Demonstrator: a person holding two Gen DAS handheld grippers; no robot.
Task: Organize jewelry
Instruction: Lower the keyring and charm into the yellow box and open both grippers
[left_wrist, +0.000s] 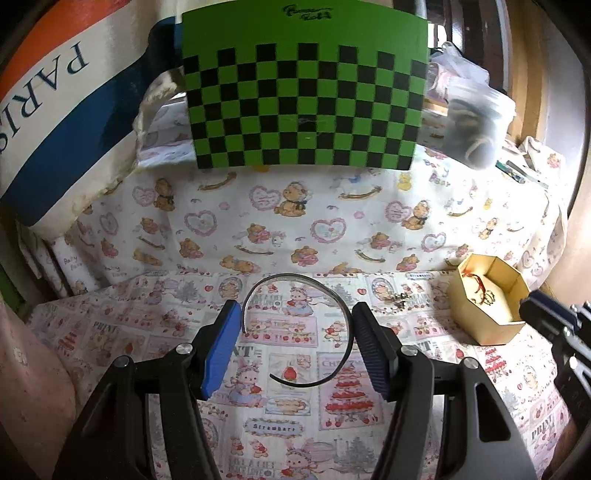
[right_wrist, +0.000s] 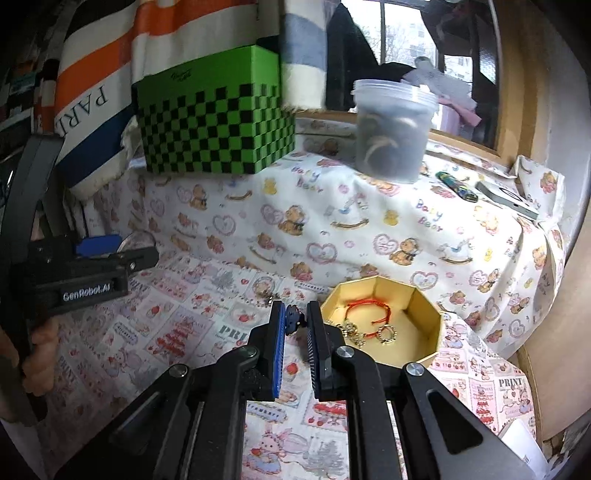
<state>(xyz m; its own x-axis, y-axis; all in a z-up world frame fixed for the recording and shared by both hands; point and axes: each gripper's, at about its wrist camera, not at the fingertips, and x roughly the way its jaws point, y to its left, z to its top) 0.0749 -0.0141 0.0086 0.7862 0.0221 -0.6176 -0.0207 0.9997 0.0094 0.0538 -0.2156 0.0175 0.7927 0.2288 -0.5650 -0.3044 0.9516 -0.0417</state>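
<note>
A thin dark open bangle (left_wrist: 295, 325) lies on the printed cloth between the fingers of my left gripper (left_wrist: 295, 317), which is open around it. My right gripper (right_wrist: 295, 321) is shut on a small dark jewelry piece (right_wrist: 293, 322), held just left of the gold octagonal box (right_wrist: 417, 295). The box holds a red cord bracelet (right_wrist: 369, 310) and gold chain pieces (right_wrist: 351, 332). The box also shows in the left wrist view (left_wrist: 476, 321), with my right gripper at the right edge (left_wrist: 546, 314). A small loose trinket (left_wrist: 400, 300) lies on the cloth left of the box.
A green checkered box (left_wrist: 303, 99) stands on the raised ledge behind, next to a striped PARIS bag (left_wrist: 55, 110). A lidded plastic tub (right_wrist: 391, 129) stands on the ledge at the right, with small items (right_wrist: 456, 186) beside it. The left gripper shows at the left (right_wrist: 85, 269).
</note>
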